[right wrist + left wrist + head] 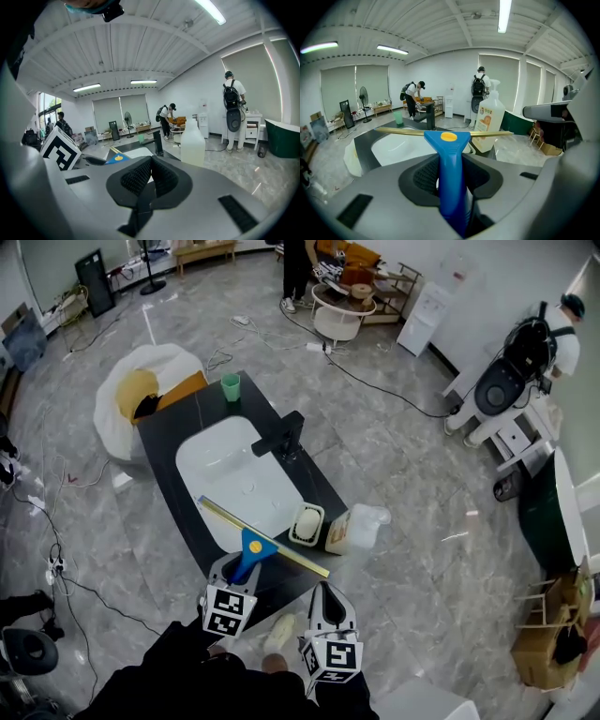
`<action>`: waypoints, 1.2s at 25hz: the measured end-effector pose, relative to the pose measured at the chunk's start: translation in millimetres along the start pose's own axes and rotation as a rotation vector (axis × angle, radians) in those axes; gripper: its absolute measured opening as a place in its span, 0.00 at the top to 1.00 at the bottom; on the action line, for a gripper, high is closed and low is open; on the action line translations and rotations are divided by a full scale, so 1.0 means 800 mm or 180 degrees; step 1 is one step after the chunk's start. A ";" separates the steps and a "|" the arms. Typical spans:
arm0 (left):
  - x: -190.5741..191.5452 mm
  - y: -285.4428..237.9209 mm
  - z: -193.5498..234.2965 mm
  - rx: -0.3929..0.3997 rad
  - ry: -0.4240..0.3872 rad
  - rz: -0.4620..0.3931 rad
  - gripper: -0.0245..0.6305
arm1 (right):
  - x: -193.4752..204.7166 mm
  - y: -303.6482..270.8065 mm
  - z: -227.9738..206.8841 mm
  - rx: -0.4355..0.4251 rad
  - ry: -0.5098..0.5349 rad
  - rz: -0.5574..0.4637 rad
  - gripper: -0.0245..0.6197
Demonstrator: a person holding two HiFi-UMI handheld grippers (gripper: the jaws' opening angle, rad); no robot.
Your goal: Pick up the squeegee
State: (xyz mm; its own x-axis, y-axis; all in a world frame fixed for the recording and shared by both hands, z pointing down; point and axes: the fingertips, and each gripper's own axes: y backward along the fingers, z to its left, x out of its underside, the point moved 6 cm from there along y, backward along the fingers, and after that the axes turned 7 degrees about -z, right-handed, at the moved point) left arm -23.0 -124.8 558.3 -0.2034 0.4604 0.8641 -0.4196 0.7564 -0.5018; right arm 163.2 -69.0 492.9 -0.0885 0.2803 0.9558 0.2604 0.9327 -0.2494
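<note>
Black counter (pixel 167 435), left gripper (pixel 241 570) clamping squeegee (pixel 450 157) (plain in its own view), right gripper (pixel 325 596) closed, empty

A black surface (pixel 173 432) stands on a grey marble-pattern floor (pixel 403 456). A white sink basin (pixel 230 474) is set into it. A black faucet (pixel 281 435) stands at the basin's right edge. A green cup (pixel 231 386) stands upright at the far end of the surface. A soap dish (pixel 307 524) sits just right of the basin's near corner, and a white bottle (pixel 356 529) with an orange label is just beside the dish at the surface's edge. Cables (pixel 375 381) run across the floor. Well apart from the surface, one person (pixel 539 343) with a backpack stands at a white cabinet and another person (pixel 298 273) bends over a round table (pixel 342 310).
</note>
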 end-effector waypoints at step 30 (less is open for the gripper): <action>-0.083 0.237 0.081 -0.1064 0.0151 -0.0948 0.74 | -0.094 0.026 0.115 -0.0656 0.0380 -0.0607 0.94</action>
State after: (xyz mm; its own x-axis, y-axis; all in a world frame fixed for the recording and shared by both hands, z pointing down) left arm -146.5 -42.0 407.8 -0.0729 0.2149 0.9739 -0.1432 0.9641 -0.2234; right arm 86.4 -49.6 401.7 -0.0442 0.0645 0.9969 0.4407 0.8968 -0.0384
